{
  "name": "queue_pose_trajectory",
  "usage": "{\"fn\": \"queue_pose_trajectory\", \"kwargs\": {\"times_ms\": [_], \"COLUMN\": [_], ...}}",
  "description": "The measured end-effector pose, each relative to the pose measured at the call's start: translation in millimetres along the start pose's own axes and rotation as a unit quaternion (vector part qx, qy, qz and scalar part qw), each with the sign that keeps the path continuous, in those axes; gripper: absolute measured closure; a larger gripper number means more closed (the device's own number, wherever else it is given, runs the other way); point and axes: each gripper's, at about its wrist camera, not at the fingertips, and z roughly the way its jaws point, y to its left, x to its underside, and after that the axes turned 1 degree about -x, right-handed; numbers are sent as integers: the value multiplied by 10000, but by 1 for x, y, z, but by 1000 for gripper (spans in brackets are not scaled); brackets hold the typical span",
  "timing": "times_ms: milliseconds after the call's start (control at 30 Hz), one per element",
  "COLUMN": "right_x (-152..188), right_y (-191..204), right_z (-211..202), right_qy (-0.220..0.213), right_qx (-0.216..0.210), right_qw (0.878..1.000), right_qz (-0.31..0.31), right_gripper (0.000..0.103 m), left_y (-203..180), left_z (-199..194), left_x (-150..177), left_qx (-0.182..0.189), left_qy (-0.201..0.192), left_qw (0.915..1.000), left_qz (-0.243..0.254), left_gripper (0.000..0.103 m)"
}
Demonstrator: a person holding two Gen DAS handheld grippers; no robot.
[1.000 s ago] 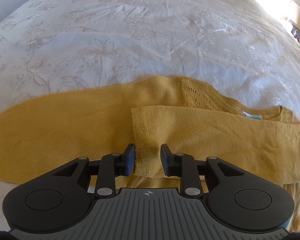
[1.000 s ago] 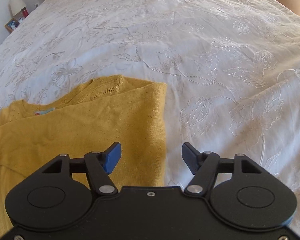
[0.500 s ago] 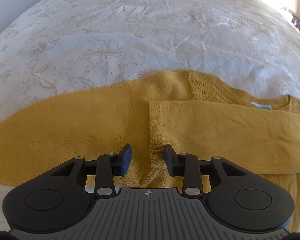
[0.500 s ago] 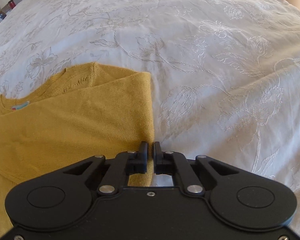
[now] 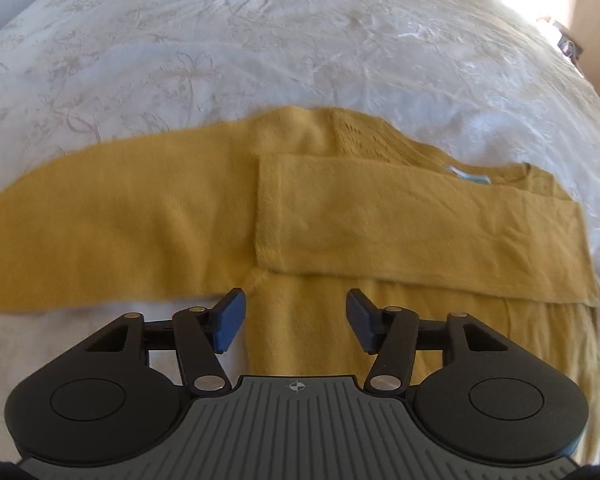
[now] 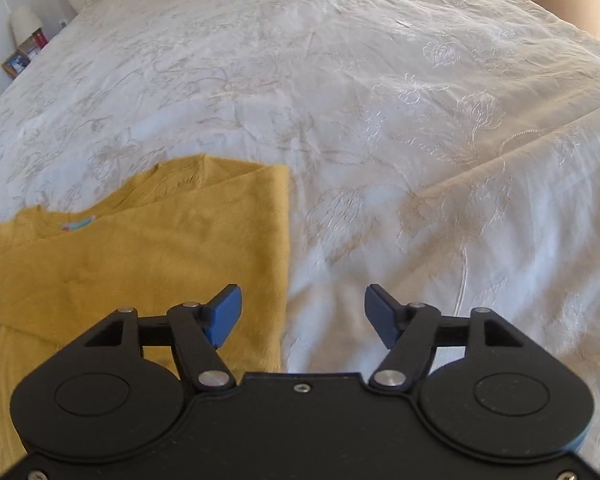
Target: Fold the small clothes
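A mustard-yellow knit sweater [image 5: 380,320] lies flat on the white bed. One sleeve [image 5: 420,224] is folded across the chest; the other sleeve [image 5: 112,232] stretches out to the left. My left gripper [image 5: 296,316] is open and empty, above the sweater body just below the folded sleeve's cuff. In the right wrist view the sweater's folded side [image 6: 160,264] ends in a straight edge. My right gripper [image 6: 303,314] is open and empty, straddling that edge with its left fingertip over the knit and its right over the bedspread.
A white embroidered bedspread [image 6: 380,120] covers the whole bed around the sweater. A bedside table with a lamp and a picture frame [image 6: 20,56] stands far left in the right wrist view. The neck label [image 5: 470,176] shows at the collar.
My left gripper opened wider and drew back below the cuff. My right gripper, shut at the sweater's folded edge half a second ago, has opened again.
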Motion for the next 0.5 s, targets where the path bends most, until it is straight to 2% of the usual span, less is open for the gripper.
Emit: {"fn": "queue_pose_trajectory", "kwargs": {"times_ms": [100,267,333,400,500], "right_x": [27,76,91,101,99], "right_y": [13,28,23,10,-5], "right_z": [-9,-14,-10,-6,-12], "right_qy": [252,706,904,931,959], "right_qx": [-221,-347,41,313,406], "right_qw": [9994,9962,9946,9940,9944], "right_qz": [-69,-364,-508,-481,-188], "right_gripper": [25,24,24,18,16], "left_y": [-8,-12,-9,-1,10], "left_z": [-10,-18,-15,-9,-10], "left_x": [30,75,90,103,108], "left_qx": [-73,-219,-431,-640,-649], "left_qy": [106,422,527,695,713], "left_qw": [9999,9988,9975,9954,9953], "left_qz": [85,107,193,163,-81], "left_gripper": [46,46,44,39,30]}}
